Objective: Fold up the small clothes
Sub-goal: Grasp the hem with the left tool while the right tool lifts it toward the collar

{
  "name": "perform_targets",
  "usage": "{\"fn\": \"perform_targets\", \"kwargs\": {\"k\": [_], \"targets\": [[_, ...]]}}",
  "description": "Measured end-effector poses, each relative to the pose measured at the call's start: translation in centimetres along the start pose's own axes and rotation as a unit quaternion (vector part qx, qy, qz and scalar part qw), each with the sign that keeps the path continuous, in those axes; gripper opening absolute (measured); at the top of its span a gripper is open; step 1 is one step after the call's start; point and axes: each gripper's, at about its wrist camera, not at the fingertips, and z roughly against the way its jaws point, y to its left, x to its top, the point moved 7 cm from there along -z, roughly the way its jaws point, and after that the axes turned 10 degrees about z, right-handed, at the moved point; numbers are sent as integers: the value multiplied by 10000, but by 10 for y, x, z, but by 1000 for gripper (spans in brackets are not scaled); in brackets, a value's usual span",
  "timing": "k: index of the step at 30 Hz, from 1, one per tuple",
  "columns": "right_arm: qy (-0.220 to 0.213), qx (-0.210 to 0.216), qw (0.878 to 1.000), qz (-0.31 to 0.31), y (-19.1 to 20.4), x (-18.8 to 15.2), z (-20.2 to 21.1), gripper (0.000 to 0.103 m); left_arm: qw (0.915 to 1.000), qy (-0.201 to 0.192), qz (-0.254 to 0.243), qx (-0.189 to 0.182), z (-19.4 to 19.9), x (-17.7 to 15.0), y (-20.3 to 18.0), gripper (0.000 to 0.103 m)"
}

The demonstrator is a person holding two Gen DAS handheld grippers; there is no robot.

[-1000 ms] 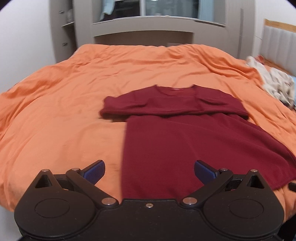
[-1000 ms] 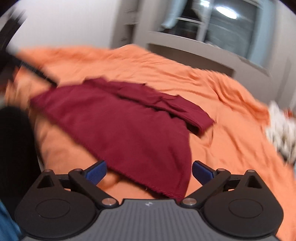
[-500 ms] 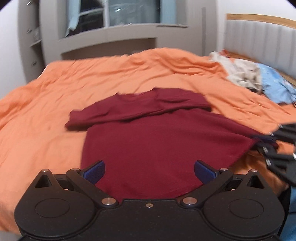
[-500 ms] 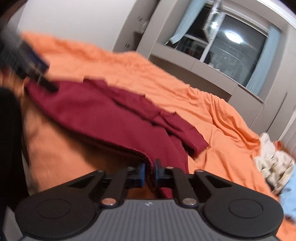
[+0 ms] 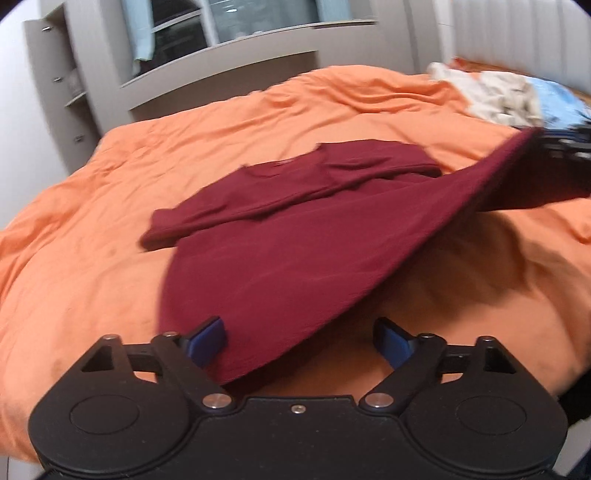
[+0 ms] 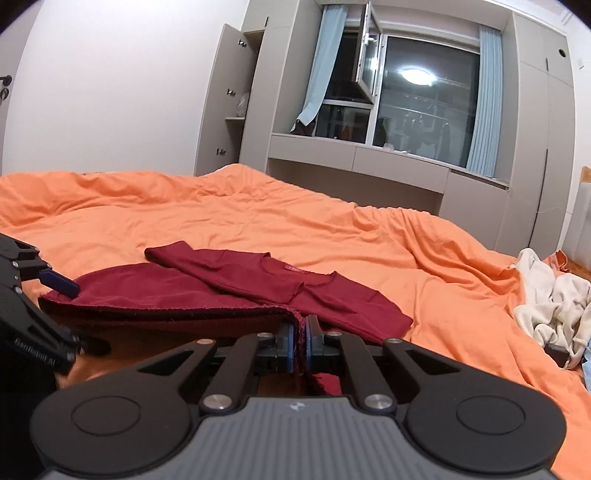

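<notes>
A dark red T-shirt (image 5: pixel 295 251) lies on the orange duvet (image 5: pixel 110 295) with its sleeves folded across the chest. My right gripper (image 6: pixel 301 332) is shut on the shirt's near hem corner and holds it off the bed. The left wrist view shows it at the far right (image 5: pixel 565 147), with the hem stretched up to it. My left gripper (image 5: pixel 299 339) is low over the other near hem corner. Its jaws are closing, with the hem edge between the blue pads (image 5: pixel 208 338), which do not press on it. One left fingertip (image 6: pixel 61 283) rests over the cloth in the right wrist view.
A heap of pale clothes (image 6: pixel 550 306) and a light blue garment (image 5: pixel 557 99) lie on the bed's far right, near the padded headboard (image 5: pixel 517 33). Grey cabinets and a window ledge (image 6: pixel 354 155) stand beyond the bed.
My right gripper shut on the hem corner and lifted it, raising that side of the shirt. My left gripper moved in over the other hem corner and its jaws narrowed.
</notes>
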Motion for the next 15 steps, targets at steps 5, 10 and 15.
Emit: {"fn": "perform_targets", "kwargs": {"k": [5, 10, 15], "targets": [[35, -41, 10000, -36, 3, -6, 3, 6, 9985, -227, 213, 445, 1, 4, 29, 72], [32, -81, 9999, -80, 8, -12, 7, 6, 9958, -490, 484, 602, 9, 9, 51, 19], [-180, -290, 9993, 172, 14, -8, 17, 5, 9879, -1093, 989, 483, 27, 20, 66, 4]]}}
